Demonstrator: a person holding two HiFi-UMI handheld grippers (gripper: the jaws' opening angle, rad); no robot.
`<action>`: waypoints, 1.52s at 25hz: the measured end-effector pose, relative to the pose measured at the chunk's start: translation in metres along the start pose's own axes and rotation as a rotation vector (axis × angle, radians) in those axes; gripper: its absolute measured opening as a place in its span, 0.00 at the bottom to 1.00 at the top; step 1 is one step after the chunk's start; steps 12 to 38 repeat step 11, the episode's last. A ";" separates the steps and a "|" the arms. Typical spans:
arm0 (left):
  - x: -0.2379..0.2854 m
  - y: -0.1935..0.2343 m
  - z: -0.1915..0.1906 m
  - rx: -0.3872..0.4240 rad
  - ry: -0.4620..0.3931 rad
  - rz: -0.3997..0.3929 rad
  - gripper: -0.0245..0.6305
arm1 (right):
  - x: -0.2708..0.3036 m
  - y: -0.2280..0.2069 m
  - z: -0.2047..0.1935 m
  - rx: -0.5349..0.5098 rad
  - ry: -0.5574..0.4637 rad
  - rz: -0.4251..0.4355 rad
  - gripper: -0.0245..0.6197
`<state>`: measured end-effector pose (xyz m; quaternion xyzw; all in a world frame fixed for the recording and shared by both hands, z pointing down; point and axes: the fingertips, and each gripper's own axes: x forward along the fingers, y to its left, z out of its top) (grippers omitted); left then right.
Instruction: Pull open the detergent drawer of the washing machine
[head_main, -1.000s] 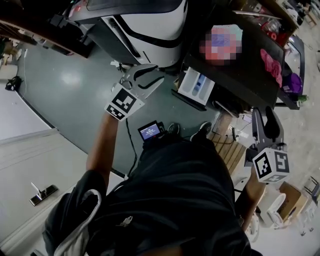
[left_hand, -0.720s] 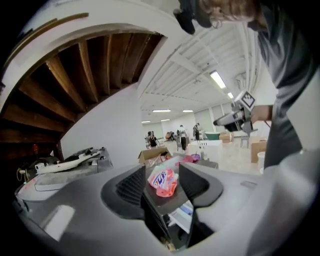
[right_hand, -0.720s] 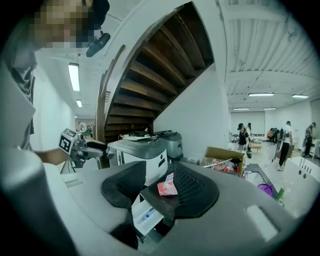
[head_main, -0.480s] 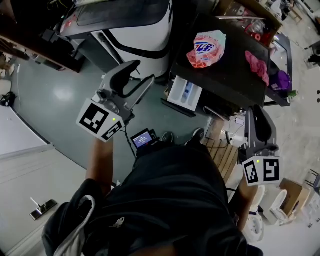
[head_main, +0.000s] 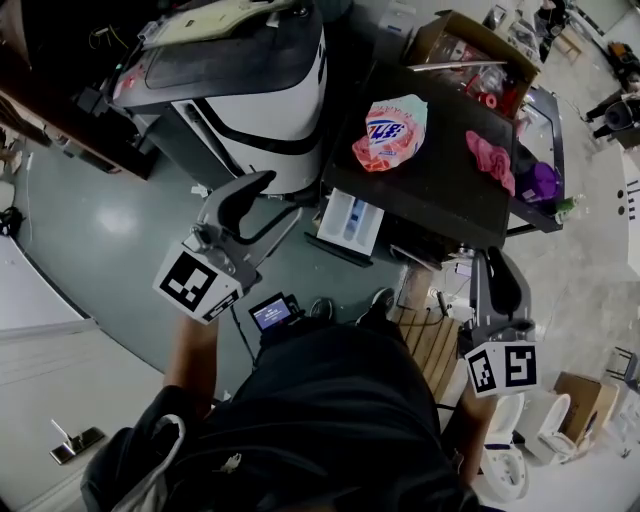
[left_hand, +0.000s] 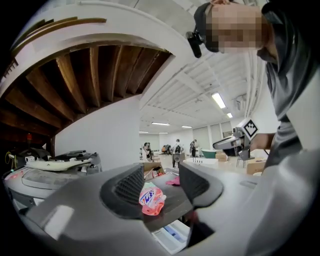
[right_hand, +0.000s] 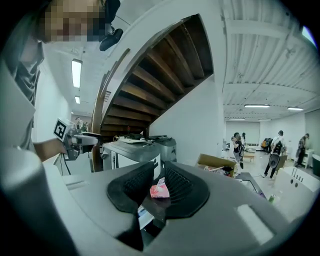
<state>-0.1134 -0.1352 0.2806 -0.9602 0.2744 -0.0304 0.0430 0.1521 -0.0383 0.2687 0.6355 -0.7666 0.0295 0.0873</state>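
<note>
The washing machine (head_main: 440, 190) has a black top, and its white detergent drawer (head_main: 350, 222) stands pulled out at the front. The drawer also shows low in the left gripper view (left_hand: 172, 235) and between the jaws of the right gripper view (right_hand: 145, 216). A pink detergent bag (head_main: 390, 132) lies on the machine's top. My left gripper (head_main: 285, 197) hangs left of the drawer, apart from it; its jaws have just been opening and hold nothing (left_hand: 161, 176). My right gripper (head_main: 493, 262) is at the machine's right front, shut and empty (right_hand: 159, 175).
A white and black machine (head_main: 250, 90) stands to the left. A cardboard box (head_main: 460, 45) is behind the washing machine, and a pink cloth (head_main: 490, 160) and a purple thing (head_main: 540, 182) lie on top. A wooden slatted piece (head_main: 430, 335) and a small screen (head_main: 270, 312) sit near my legs.
My left gripper has risen and drawn back from the drawer. The right gripper's jaws have closed on nothing, and it has lifted slightly. The drawer has stayed out.
</note>
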 end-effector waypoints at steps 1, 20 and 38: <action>0.002 -0.004 -0.001 0.004 0.006 -0.014 0.41 | -0.001 -0.002 0.000 0.001 0.002 -0.004 0.15; 0.016 -0.033 -0.006 0.007 0.086 -0.079 0.42 | -0.002 -0.030 0.006 -0.008 -0.012 -0.054 0.15; 0.016 -0.033 -0.006 0.007 0.086 -0.079 0.42 | -0.002 -0.030 0.006 -0.008 -0.012 -0.054 0.15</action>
